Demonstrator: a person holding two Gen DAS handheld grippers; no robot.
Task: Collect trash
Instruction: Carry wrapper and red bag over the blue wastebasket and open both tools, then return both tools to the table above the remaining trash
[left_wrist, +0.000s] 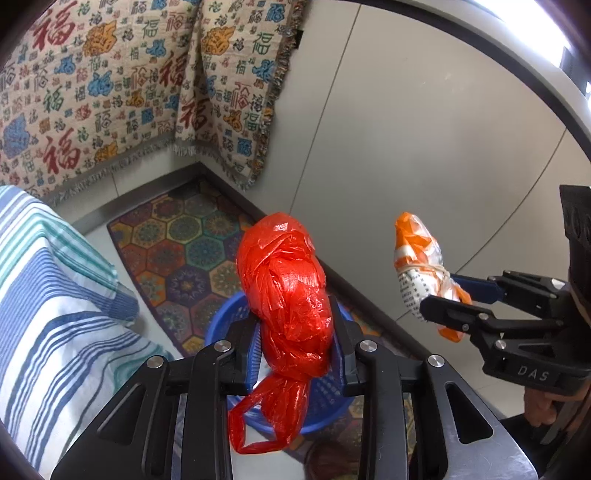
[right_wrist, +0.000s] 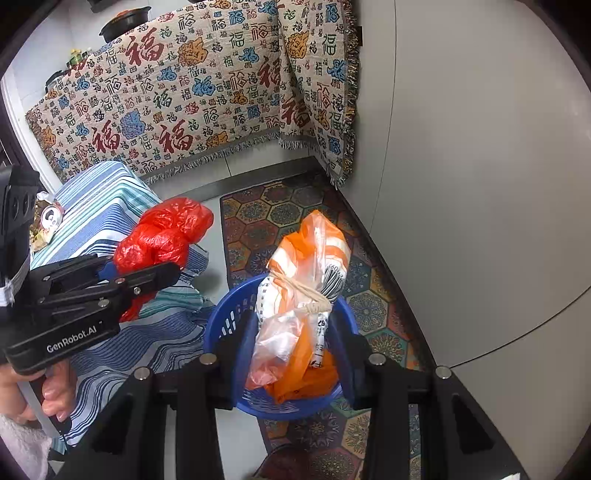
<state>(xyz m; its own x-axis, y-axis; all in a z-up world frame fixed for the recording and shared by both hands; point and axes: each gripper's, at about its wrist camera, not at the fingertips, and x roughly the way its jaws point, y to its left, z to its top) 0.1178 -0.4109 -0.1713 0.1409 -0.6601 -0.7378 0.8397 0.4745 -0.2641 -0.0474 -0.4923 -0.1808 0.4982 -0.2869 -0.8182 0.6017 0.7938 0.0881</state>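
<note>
Hanging over the blue basket (right_wrist: 229, 314), both bundles are close to release; the basket stands on the patterned floor mat (right_wrist: 266, 214), beside the striped cloth (right_wrist: 110, 206), and it is the target for both hands.

Left wrist view: the left gripper (left_wrist: 295, 332) is clamped across the waist of the red bag (left_wrist: 288, 280), jaws partly closed on it. The bag's long axis runs 12 to 6 o'clock along the fingers, loose tail drooping toward 7. The basket rim shows directly behind and under the bag, so the drop line looks about right.

Right wrist view: the right gripper (right_wrist: 295, 332) holds the orange-and-white bundle (right_wrist: 310, 273) tied with string, jaws partly closed on its lower half. Its long axis leans from 6 toward 1 o'clock. Its lower end overlaps the basket opening; whether it touches the basket I cannot tell.

Judgement: both hands are about equally near; the right bundle appears lower. The red bag sits at 10 o'clock from the right gripper, well clear.
</note>
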